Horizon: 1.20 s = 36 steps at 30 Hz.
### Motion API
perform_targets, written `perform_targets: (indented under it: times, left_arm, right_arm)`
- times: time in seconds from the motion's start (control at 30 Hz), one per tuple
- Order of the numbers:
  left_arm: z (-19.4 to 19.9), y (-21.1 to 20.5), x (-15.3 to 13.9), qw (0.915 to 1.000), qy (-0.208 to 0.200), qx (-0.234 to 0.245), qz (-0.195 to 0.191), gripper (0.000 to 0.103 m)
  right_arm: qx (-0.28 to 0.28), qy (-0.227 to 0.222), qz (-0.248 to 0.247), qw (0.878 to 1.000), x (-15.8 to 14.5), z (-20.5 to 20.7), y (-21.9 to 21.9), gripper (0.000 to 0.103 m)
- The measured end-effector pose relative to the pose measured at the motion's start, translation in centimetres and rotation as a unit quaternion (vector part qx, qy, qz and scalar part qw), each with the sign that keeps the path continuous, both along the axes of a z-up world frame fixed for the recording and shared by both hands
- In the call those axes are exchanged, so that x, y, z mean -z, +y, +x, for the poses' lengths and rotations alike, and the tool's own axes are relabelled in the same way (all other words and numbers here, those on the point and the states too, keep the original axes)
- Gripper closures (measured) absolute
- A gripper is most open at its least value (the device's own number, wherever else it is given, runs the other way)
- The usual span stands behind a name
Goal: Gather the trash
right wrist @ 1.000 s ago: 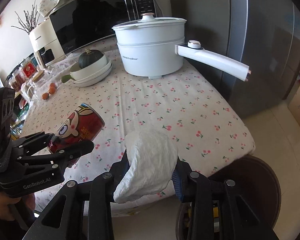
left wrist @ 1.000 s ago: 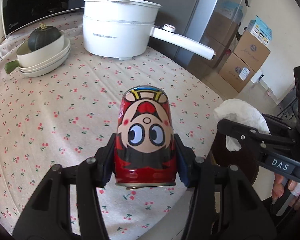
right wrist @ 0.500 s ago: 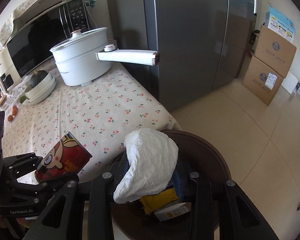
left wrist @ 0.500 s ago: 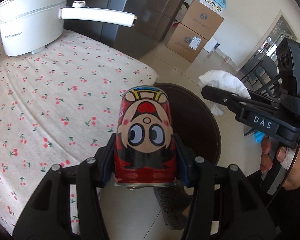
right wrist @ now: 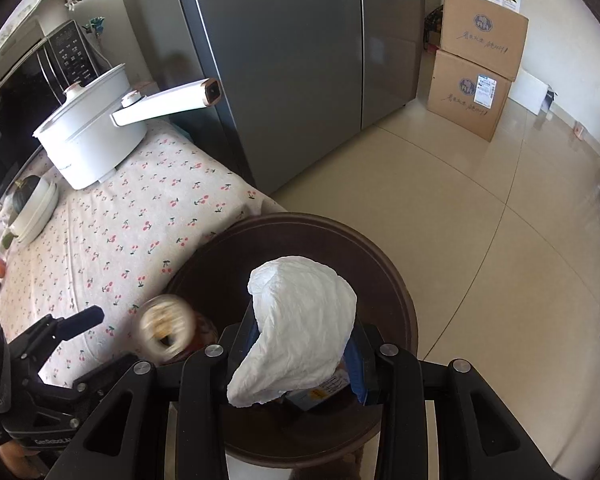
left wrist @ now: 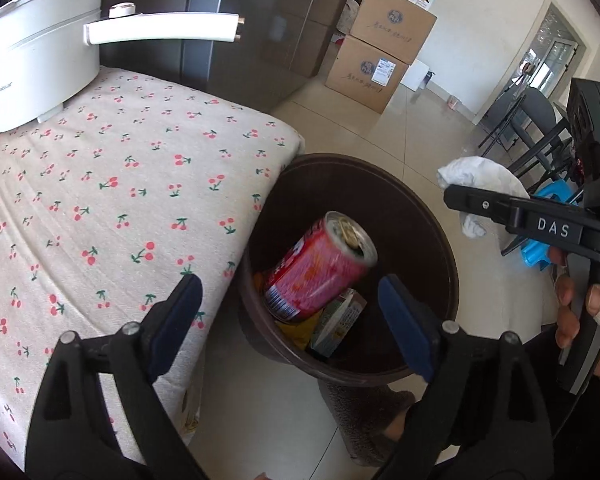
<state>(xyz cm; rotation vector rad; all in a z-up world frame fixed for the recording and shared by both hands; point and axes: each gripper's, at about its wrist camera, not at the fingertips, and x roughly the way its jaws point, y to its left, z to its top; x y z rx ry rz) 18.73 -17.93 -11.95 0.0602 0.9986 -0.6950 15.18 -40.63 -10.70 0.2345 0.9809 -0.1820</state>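
The red cartoon can [left wrist: 320, 264] is free of my left gripper and lies tilted inside the dark brown trash bin [left wrist: 436, 224], on yellow and green wrappers [left wrist: 332, 324]. My left gripper [left wrist: 296, 320] is open and empty above the bin's near rim. In the right wrist view the can [right wrist: 168, 326] is a blur over the bin [right wrist: 384, 264]. My right gripper [right wrist: 300, 350] is shut on a crumpled white tissue [right wrist: 300, 324] above the bin; the tissue also shows in the left wrist view [left wrist: 480, 176].
The bin stands on the floor against the corner of the table with the cherry-print cloth [left wrist: 100, 200]. A white electric pot [left wrist: 36, 68] with a long handle [left wrist: 160, 32] sits on the table. A grey fridge [right wrist: 284, 60] and stacked cardboard boxes [right wrist: 476, 68] stand behind.
My left gripper has opened and the can has dropped from it into the bin. Both grippers have moved from over the table to above the bin. The right still holds the tissue.
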Motion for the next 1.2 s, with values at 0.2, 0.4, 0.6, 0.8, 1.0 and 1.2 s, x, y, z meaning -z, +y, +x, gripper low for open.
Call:
perform_targets:
  times: [0.2,0.4,0.6,0.8,1.0,1.2]
  left_arm:
    - [-0.8,1.7,-0.6,0.9985,-0.003,-0.036,0.042,0.002]
    - [-1.7,4.2,-1.7,0.9935,-0.02,-0.07,0.087,0.001]
    - [-2.8,7.5,-3.6,0.9853,-0.037,-0.119,0.117,0.001]
    - [-5.1,10.0,-7.0,0.9715,-0.082,-0.176,0.136,0.001]
    - [-8.5,10.7,-11.2,0.9575,-0.152,-0.207,0.132,0.001]
    - [-11.3,11.0,-14.5,0.9493,-0.196,-0.22,0.11,0.001]
  right_arm:
    - [-0.007,0.009,-0.009,1.0,0.4,0.1,1.0,0.059]
    - [-0.01,0.007,-0.019,1.0,-0.2,0.1,2.5,0.01]
    - [-0.013,-0.013,-0.023,1.0,-2.0,-1.3,4.8,0.007]
    - [-0.036,-0.046,-0.042,0.997,-3.8,-5.7,8.8,0.005]
    - [-0.052,-0.114,-0.069,0.99,-8.6,-9.3,11.3,0.004]
    - [-0.044,-0.175,-0.103,0.978,-12.9,-12.0,12.4,0.001]
